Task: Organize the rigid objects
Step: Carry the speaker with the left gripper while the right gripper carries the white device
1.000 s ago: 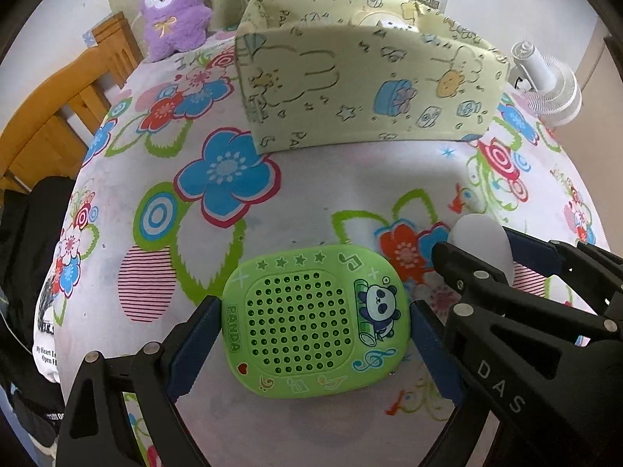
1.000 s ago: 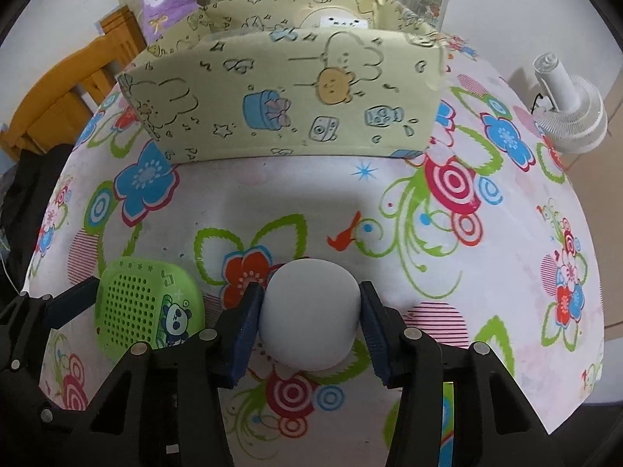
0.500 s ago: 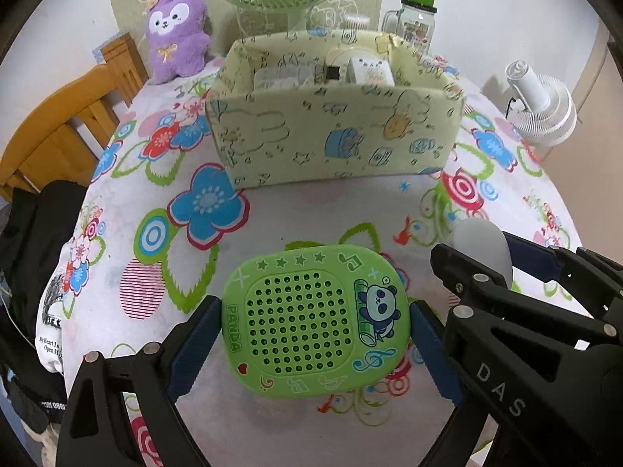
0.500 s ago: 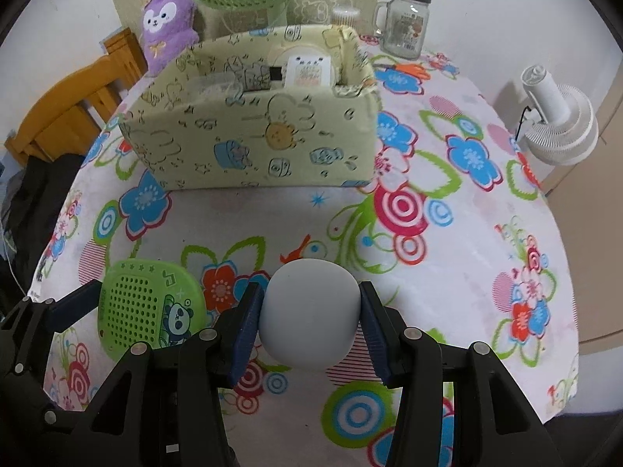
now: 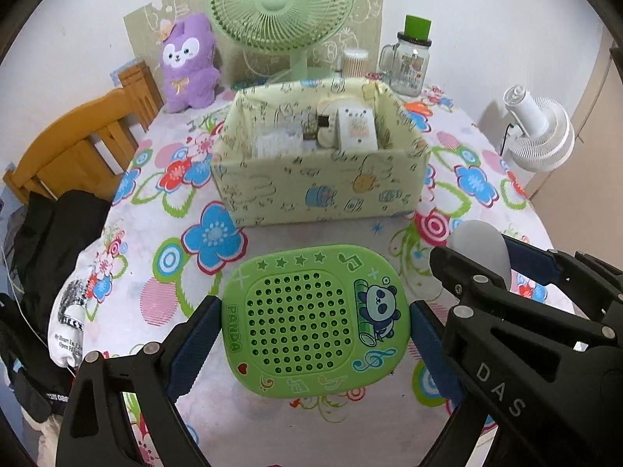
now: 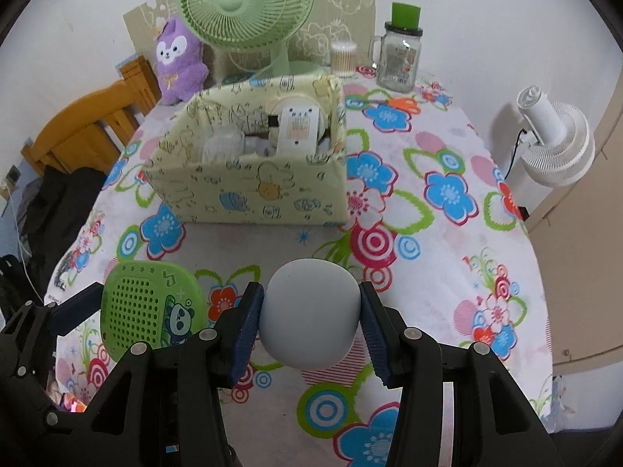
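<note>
My left gripper (image 5: 313, 329) is shut on a green panda speaker (image 5: 313, 321), its blue pads pressing both side edges, held above the flowered tablecloth. My right gripper (image 6: 309, 315) is shut on a pale grey rounded object (image 6: 309, 313), also lifted off the table. Each gripper shows in the other's view: the speaker (image 6: 150, 305) at lower left, the grey object (image 5: 481, 251) at right. Ahead stands an open pale-yellow box (image 5: 319, 188) with cartoon prints, holding a white card-like pack (image 5: 356, 130) and several other small items.
Behind the box stand a green desk fan (image 5: 278, 4), a purple plush toy (image 5: 189, 64), a glass jar with a green lid (image 5: 410, 62) and a cotton-swab tub (image 5: 354, 62). A white fan (image 5: 539, 134) stands off the table's right edge, a wooden chair (image 5: 74, 148) with dark clothes at left.
Both grippers have risen with their objects and drawn back from the box. The box looks smaller and its inside has come into view, as have the fan and jar behind it.
</note>
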Demonstrator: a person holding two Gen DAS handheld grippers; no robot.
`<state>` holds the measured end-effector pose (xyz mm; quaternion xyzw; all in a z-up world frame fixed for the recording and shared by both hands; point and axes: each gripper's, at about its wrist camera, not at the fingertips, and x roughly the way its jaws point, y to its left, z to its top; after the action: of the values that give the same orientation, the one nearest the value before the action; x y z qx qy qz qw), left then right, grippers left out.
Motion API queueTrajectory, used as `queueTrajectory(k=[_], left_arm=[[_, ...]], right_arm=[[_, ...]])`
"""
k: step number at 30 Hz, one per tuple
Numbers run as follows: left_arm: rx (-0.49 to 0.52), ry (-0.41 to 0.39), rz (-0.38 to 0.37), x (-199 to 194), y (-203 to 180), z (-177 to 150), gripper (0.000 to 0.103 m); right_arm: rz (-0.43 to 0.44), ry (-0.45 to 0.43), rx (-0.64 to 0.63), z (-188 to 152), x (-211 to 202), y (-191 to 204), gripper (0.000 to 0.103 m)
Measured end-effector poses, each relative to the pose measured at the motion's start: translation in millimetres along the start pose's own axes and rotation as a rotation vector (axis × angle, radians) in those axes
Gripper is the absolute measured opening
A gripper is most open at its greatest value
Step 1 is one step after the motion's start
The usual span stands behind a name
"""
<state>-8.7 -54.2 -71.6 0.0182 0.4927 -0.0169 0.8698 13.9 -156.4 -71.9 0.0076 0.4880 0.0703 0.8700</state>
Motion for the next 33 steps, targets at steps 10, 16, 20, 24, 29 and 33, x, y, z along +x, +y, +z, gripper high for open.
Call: queueTrajectory(k=[10,16,20,24,29,33], left_arm=[[-0.028,-0.051,0.025,-26,-16,12,0.095],[-0.046,-0.076,0.041,-38,-22,18,0.095],[-0.058,-0.088,0.055,-42,-24,22,0.095],[-0.066,-0.091,0.065,-45,-23,25,0.095],[-0.067,-0.096,0.069,-46,-20,32,0.095],[-0.057,-0.1,0.06,-44,-18,41,0.095]], right_arm=[[0.018,-0.051,-0.018,13,-28,-15,0.052],[0.031,-0.074,-0.031,20,-41,-22,0.052],[0.047,-0.087,-0.042,25,-45,-24,0.052],[0.065,-0.091,-0.05,30,-47,-24,0.052],[0.068,-0.096,-0.057,38,-48,-22,0.052],[0.06,-0.1,-0.052,46,-46,-20,0.052]])
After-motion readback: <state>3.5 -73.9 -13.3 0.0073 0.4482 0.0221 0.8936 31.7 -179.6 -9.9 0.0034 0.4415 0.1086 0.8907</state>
